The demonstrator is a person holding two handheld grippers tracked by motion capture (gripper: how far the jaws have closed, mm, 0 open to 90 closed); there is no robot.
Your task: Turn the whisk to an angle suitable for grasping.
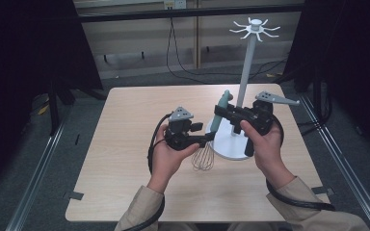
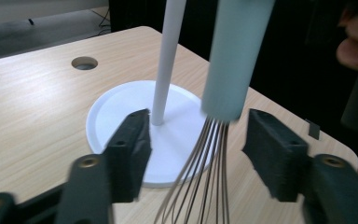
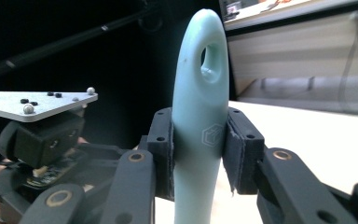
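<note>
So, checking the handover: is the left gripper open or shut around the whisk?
Open: left gripper pads stand clear of the whisk wires on both sides; the right gripper clamps its handle.

- A pale wood-grain rectangular table [image 1: 125,144] stands on a grey carpeted floor [image 1: 24,163].
- Black curtains [image 1: 24,48] hang at both sides.
- A beige panelled back wall [image 1: 135,38] has black cables [image 1: 178,62] trailing down it.
- A metal floor rail [image 1: 38,173] runs along the left.

A fixed high camera looks forward and down on the whole tabletop [image 1: 125,159], while two cameras riding on the left tongs [image 2: 193,149] and right tongs [image 3: 198,149] sit very close, both sharing the green-handled whisk [image 3: 200,135] seen above.
</note>
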